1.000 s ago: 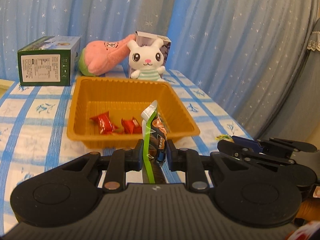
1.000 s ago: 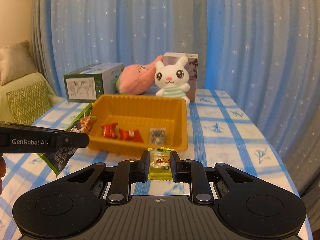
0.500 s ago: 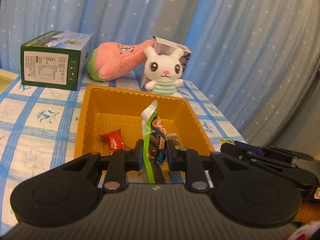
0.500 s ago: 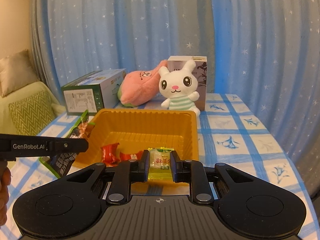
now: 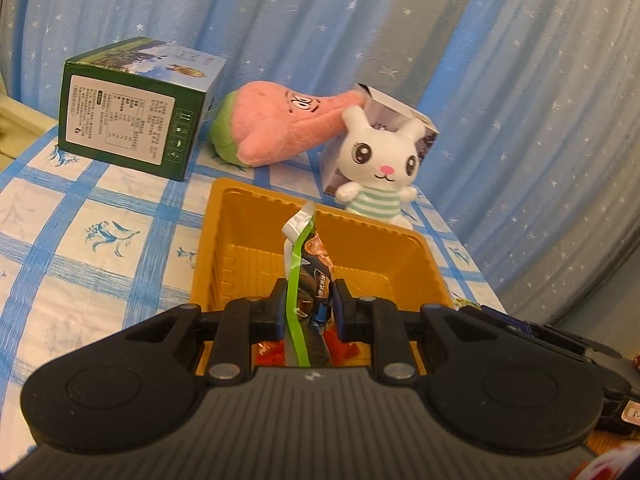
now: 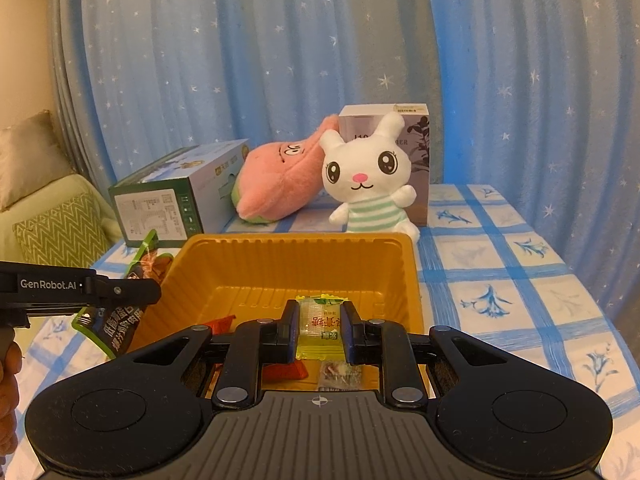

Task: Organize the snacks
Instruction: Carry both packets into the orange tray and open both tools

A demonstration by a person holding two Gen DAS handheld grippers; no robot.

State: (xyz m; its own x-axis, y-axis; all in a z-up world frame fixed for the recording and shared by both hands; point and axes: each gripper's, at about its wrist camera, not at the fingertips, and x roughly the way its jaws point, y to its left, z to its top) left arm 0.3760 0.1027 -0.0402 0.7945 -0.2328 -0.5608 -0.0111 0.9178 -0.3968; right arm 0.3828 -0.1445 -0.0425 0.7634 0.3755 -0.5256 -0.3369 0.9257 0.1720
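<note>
An orange plastic tray (image 5: 248, 240) (image 6: 280, 264) sits on the blue-checked tablecloth. My left gripper (image 5: 308, 312) is shut on a green-edged dark snack packet (image 5: 310, 256) and holds it upright over the tray's near end. In the right wrist view this packet (image 6: 120, 332) hangs at the tray's left wall. My right gripper (image 6: 320, 330) is shut on a small yellow candy packet (image 6: 320, 328) over the tray's near part. Red wrappers (image 6: 286, 370) and a small clear packet (image 6: 340, 372) lie in the tray beneath it.
At the back stand a green box (image 5: 132, 116), a pink plush (image 5: 280, 124), a white bunny plush (image 5: 380, 164) and a grey carton (image 6: 416, 136). A green cushion (image 6: 60, 228) lies off the table to the left. The right gripper's body (image 5: 560, 344) is beside the tray.
Both grippers have moved forward with their packets, from in front of the tray to over its near end. The tray and plush toys look closer.
</note>
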